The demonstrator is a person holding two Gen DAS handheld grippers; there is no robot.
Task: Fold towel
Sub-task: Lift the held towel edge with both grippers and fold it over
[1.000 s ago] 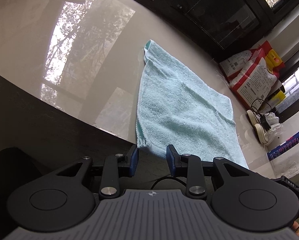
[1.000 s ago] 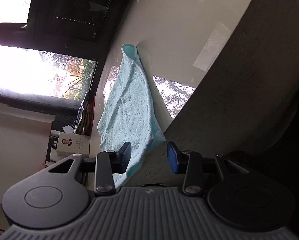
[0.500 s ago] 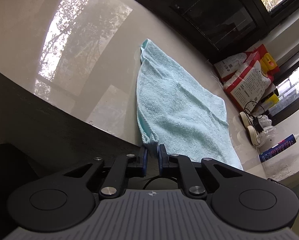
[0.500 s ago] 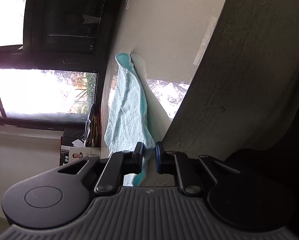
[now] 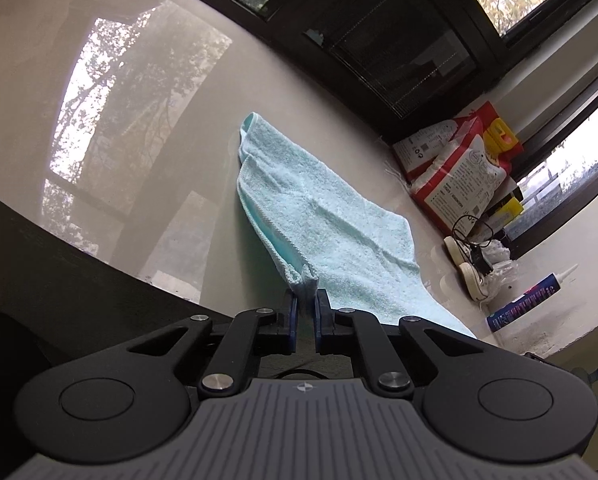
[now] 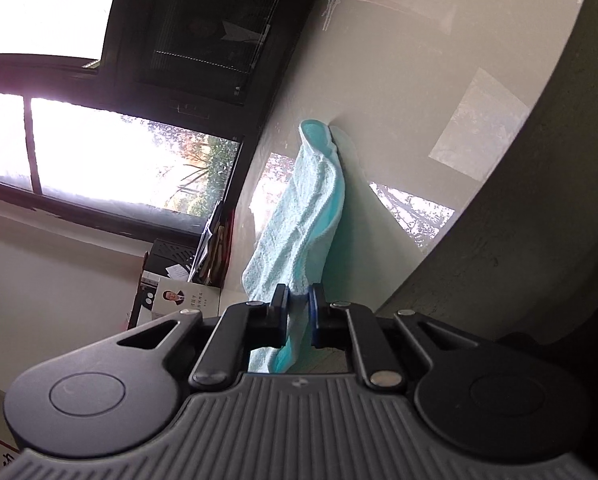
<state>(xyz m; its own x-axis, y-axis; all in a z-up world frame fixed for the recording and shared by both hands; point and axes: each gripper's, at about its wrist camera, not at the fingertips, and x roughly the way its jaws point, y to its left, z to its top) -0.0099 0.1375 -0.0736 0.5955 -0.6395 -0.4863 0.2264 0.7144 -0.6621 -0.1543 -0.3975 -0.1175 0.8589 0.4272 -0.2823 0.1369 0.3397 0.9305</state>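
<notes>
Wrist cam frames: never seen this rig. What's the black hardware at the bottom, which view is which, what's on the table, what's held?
There is no robot arm here: a person carries a hand-held two-finger gripper in each hand, each with a fisheye camera looking forward along its fingers. The black hardware is the gripper itself.

One picture is from the left gripper, the other from the right gripper, whose view is rolled sideways.

On the glossy beige table lies a light blue towel. Near the window sit red and white bags and a blue tube.

Each gripper is shut on a near corner of the towel, which is raised off the table there.
</notes>
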